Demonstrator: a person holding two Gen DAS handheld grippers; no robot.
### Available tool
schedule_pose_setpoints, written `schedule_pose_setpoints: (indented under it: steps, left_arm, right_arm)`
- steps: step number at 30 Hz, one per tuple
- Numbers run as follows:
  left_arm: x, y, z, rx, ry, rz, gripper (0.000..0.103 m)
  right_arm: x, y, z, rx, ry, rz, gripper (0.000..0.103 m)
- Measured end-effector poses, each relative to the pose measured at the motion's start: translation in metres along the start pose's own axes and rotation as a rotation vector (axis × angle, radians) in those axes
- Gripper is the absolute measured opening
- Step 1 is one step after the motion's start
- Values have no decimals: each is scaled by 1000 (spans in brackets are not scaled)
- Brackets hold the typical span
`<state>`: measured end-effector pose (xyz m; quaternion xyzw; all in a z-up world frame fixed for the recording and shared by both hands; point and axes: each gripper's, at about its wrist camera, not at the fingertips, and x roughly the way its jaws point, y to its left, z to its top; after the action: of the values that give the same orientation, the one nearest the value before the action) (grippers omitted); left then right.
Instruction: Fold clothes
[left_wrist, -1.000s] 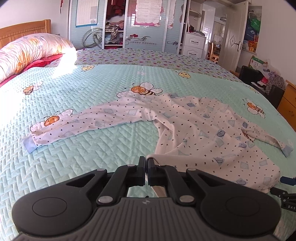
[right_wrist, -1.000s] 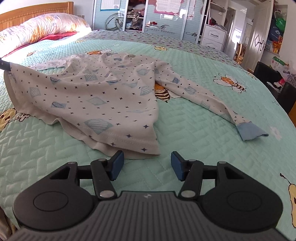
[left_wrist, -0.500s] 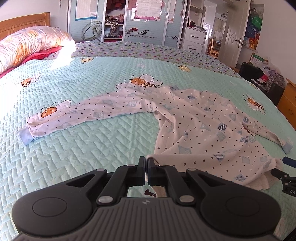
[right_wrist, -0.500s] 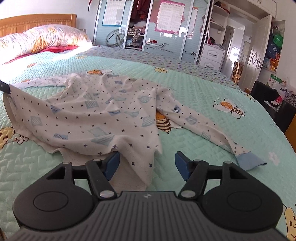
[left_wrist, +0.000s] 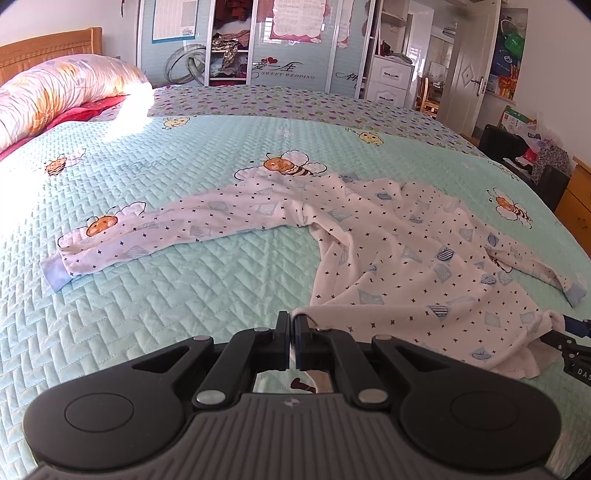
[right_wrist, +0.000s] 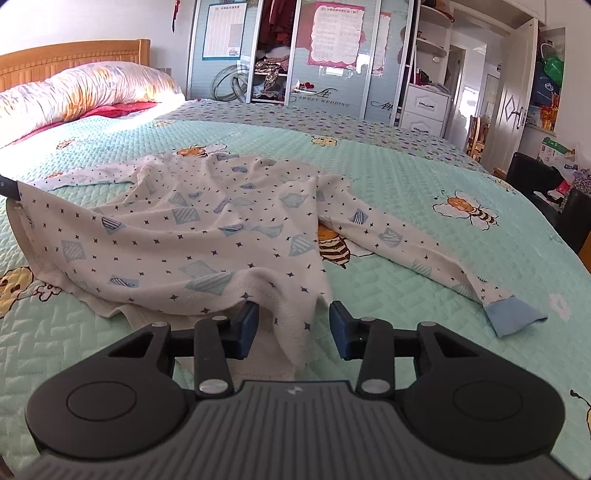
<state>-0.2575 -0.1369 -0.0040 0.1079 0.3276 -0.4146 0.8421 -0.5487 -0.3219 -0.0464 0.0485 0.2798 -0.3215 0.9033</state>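
Note:
A white long-sleeved shirt (left_wrist: 399, 251) with small dark stars and blue patches lies spread on the bed. My left gripper (left_wrist: 293, 321) is shut on its hem corner and holds that corner slightly off the bed. One sleeve with a blue cuff (left_wrist: 55, 275) stretches out to the left. In the right wrist view the same shirt (right_wrist: 192, 229) drapes toward me, and its other hem corner hangs between the blue pads of my right gripper (right_wrist: 293, 321), which stands open around it. The other sleeve ends in a blue cuff (right_wrist: 513, 317) at the right.
The bed wears a mint quilted cover (left_wrist: 166, 295) printed with bees. A rolled floral duvet (left_wrist: 55, 92) lies by the wooden headboard at the left. A wardrobe (left_wrist: 258, 44) stands behind the bed, and a dark chair (right_wrist: 535, 181) and wooden furniture sit beside the right edge.
My right gripper moved forward over the bed until the shirt's hem corner came between its open pads. My left gripper stayed shut on its corner.

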Motion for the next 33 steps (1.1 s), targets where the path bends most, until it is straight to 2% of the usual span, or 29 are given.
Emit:
schedule_pose_setpoints:
  steps: [4, 7, 11, 17, 23, 26, 29, 30, 33]
  left_arm:
    - [-5, -4, 2, 9, -12, 4, 1]
    - [-12, -6, 6, 16, -35, 10, 1]
    - [-22, -8, 12, 24, -67, 18, 1]
    - [-36, -11, 20, 37, -114, 31, 1]
    - [-59, -15, 32, 47, -143, -11, 1]
    - [-52, -18, 24, 98, -104, 12, 1]
    - [-21, -13, 4, 119, -2, 63, 2]
    - [-10, -8, -5, 101, 45, 64, 3]
    - [4, -6, -24, 89, 100, 39, 5]
  right_arm:
    - [3, -4, -2, 25, 15, 9, 41]
    - [2, -7, -5, 36, 28, 10, 14]
    - [-9, -12, -5, 56, 6, 7, 3]
    - [-50, -32, 18, 145, -88, -6, 2]
    - [-68, -58, 33, 287, -66, 75, 2]
    - [-63, -61, 27, 309, -26, 77, 3]
    - [-43, -61, 12, 312, 42, 66, 3]
    - [-37, -59, 5, 304, 65, 53, 3]
    - [-22, -54, -14, 282, 120, 15, 6]
